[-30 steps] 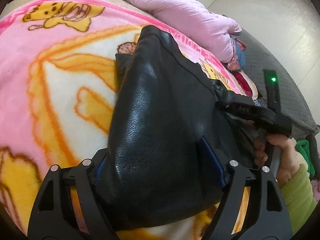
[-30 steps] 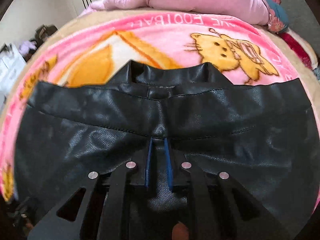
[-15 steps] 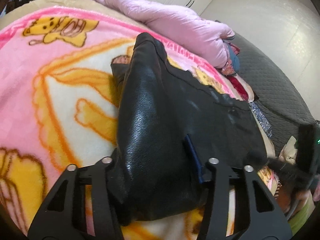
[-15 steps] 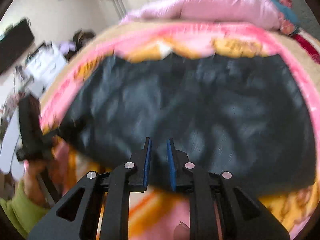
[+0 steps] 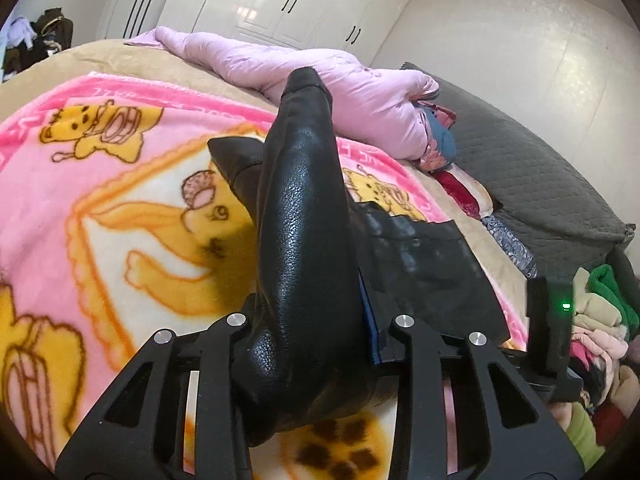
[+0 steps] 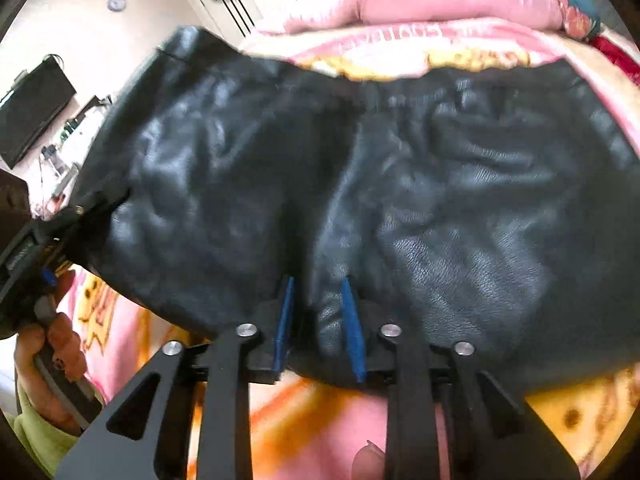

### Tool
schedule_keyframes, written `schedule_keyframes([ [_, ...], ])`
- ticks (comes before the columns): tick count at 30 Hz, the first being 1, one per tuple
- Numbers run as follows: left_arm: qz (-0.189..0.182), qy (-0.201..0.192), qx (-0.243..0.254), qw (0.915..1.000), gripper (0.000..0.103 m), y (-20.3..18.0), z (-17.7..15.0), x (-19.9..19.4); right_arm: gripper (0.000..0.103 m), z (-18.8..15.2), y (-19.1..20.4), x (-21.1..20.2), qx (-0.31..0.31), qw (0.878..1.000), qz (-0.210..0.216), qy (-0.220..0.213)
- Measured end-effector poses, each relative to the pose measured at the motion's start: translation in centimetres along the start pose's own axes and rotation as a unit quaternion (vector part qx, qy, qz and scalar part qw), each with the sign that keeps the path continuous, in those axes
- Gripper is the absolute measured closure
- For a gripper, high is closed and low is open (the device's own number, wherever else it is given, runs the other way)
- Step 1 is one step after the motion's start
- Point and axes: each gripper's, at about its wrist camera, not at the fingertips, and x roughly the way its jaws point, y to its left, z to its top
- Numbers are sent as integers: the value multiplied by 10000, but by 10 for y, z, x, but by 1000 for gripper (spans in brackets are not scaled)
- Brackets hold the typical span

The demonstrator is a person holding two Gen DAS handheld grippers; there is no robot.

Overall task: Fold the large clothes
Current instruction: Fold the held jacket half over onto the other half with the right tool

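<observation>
A black leather jacket [image 5: 300, 200] lies across the pink cartoon blanket [image 5: 120, 200]. My left gripper [image 5: 312, 300] has its jaws closing on a bunched edge of the jacket and holds it up as a tall ridge; the left pad is hidden by leather. In the right wrist view the jacket [image 6: 440, 200] spreads wide, its left end raised by the left gripper [image 6: 40, 240] in a person's hand. My right gripper [image 6: 318, 300] sits at the near hem with its jaws opening; a loose fold of leather stands between the blue pads [image 6: 352, 328]. The right gripper [image 5: 548, 320] shows at the right of the left wrist view.
A pale pink padded quilt [image 5: 320, 76] lies along the far side of the bed. A grey quilted cover [image 5: 540, 184] lies to the right, with a heap of clothes [image 5: 600, 320] by it. White wardrobes [image 5: 300, 0] stand behind. A dark screen [image 6: 32, 112] is at the left.
The left jaws narrowed onto the jacket edge and rose, pulling it into a ridge. The right gripper drew back to the near hem, then its pads parted.
</observation>
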Motion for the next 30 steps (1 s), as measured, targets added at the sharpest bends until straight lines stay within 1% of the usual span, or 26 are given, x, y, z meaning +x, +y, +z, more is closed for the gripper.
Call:
schedule_keyframes([
  [1, 15, -7, 44, 10000, 79, -5, 1, -1, 54, 1, -1, -11, 56, 9998, -99, -167],
  [2, 27, -14, 85, 10000, 79, -10, 3, -1, 50, 3, -2, -19, 113, 9995, -117, -268],
  [4, -12, -42, 115, 9999, 80, -18, 6, -3, 50, 13, 0, -42, 263, 9984, 43, -501],
  [5, -23, -68, 127, 9999, 80, -23, 8, -3, 47, 22, 4, -53, 301, 9978, 119, -585],
  [6, -14, -95, 163, 9998, 80, -28, 9, -4, 36, 32, 10, -62, 286, 9975, 200, -616],
  [7, -3, -143, 222, 9997, 80, -35, 9, -5, 27, 42, 19, -70, 259, 9973, 274, -627],
  [8, -23, -179, 256, 9995, 80, -39, 9, -6, 15, 49, 25, -74, 228, 9972, 321, -635],
  [10, -56, -208, 282, 9994, 80, -46, 8, -7, 14, 80, 53, -83, 59, 9971, 488, -577],
  [11, -82, -228, 283, 9993, 80, -49, 9, -7, 13, 92, 63, -80, 9, 9973, 535, -503],
  [12, -79, -242, 300, 9992, 80, -52, 9, -8, 12, 108, 83, -76, -116, 9979, 567, -289],
  [13, -95, -250, 305, 9992, 80, -54, 9, -8, 12, 119, 92, -71, -193, 9985, 496, -120],
  [14, -112, -250, 292, 9992, 80, -55, 9, -8, 12, 132, 108, -60, -318, 9990, 253, 169],
  [15, -124, -248, 284, 9992, 80, -55, 9, -9, 12, 137, 117, -54, -390, 9988, 79, 303],
  [16, -136, -251, 287, 9992, 80, -56, 9, -9, 12, 141, 128, -46, -518, 9975, -110, 469],
  [17, -152, -256, 276, 9992, 80, -56, 9, -10, 12, 147, 141, -30, -686, 9943, -312, 751],
  [19, -186, -257, 260, 9992, 80, -55, 8, -11, 12, 147, 152, -13, -758, 9896, -465, 1130],
  [20, -208, -260, 241, 9992, 80, -54, 8, -12, 12, 149, 158, 1, -801, 9858, -612, 1342],
  [22, -233, -259, 181, 9992, 80, -53, 6, -13, 13, 145, 164, 16, -832, 9809, -873, 1525],
  [23, -251, -256, 151, 9992, 80, -52, 6, -13, 20, 145, 166, 24, -881, 9778, -991, 1623],
  [24, -256, -251, 136, 9993, 80, -51, 6, -14, 34, 145, 164, 30, -890, 9759, -1091, 1667],
  [25, -237, -238, 117, 9994, 80, -50, 6, -14, 40, 145, 161, 37, -891, 9744, -1166, 1703],
  [27, -204, -198, 56, 9996, 80, -46, 7, -13, 53, 144, 157, 42, -854, 9759, -1035, 1720],
  [28, -243, -173, -11, 9996, 79, -43, 8, -13, 56, 142, 157, 40, -885, 9768, -1010, 1666],
  [29, -287, -161, -56, 9994, 77, -40, 8, -13, 62, 143, 158, 37, -918, 9777, -990, 1607],
  [30, -287, -178, -51, 9994, 73, -40, 8, -15, 66, 145, 155, 31, -924, 9806, -890, 1482],
])
